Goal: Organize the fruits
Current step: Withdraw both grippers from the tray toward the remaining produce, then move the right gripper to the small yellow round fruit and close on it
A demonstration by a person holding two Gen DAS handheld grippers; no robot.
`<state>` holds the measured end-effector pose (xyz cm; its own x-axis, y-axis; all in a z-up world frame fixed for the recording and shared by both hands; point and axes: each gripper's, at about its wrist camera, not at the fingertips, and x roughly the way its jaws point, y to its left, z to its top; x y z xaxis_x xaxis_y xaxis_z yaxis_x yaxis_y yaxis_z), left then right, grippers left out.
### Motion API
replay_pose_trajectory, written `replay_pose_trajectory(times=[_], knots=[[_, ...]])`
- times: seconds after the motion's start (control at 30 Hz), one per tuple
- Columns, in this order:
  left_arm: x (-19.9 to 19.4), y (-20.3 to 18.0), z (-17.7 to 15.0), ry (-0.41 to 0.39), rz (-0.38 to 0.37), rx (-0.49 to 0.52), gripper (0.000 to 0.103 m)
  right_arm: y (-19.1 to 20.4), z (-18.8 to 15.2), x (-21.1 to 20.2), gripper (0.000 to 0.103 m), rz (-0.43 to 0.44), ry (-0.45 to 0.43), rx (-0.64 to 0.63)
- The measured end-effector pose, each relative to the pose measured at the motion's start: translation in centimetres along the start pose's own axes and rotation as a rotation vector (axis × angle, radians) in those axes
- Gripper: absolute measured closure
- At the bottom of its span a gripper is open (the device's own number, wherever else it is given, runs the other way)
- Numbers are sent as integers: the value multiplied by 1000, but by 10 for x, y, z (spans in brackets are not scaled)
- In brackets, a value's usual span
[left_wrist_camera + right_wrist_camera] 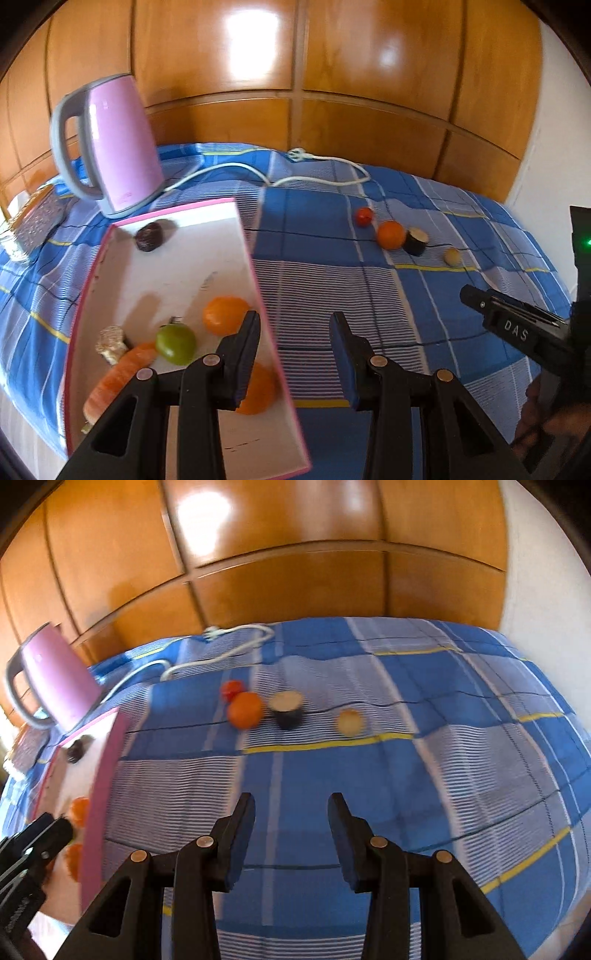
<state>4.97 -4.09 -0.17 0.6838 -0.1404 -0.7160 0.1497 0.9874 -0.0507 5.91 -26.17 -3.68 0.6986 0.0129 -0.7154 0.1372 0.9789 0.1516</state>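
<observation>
A white tray with a pink rim (255,277) lies on the blue checked cloth. It holds an orange (223,314), a second orange (260,391), a green fruit (175,343), a carrot (118,380), a dark fruit (149,236) and a beige piece (110,341). My left gripper (293,354) is open and empty above the tray's right rim. On the cloth farther off lie a red tomato (232,689), an orange (244,709), a dark cut piece (286,709) and a small pale fruit (349,722). My right gripper (291,834) is open and empty above the cloth, short of them.
A pink kettle (118,147) stands behind the tray, its white cord (321,179) running across the cloth. A glass object (33,221) sits at the far left. Wooden panels (295,74) rise behind the table. The right gripper's body (517,332) shows at the right.
</observation>
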Motion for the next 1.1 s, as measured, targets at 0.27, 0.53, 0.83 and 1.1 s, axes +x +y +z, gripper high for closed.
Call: replay_pose_trajectory(times=[0.27, 0.53, 0.83, 1.1], knots=[[11, -20, 1, 24, -44, 39, 64, -40, 9, 5, 61, -56, -12, 69], [23, -35, 3, 54, -70, 50, 64, -45, 18, 16, 61, -52, -2, 46], [41, -45, 9, 87, -80, 46, 64, -38, 33, 35, 61, -48, 9, 7], [59, -56, 16, 107, -89, 46, 64, -35, 51, 62, 61, -62, 31, -17]])
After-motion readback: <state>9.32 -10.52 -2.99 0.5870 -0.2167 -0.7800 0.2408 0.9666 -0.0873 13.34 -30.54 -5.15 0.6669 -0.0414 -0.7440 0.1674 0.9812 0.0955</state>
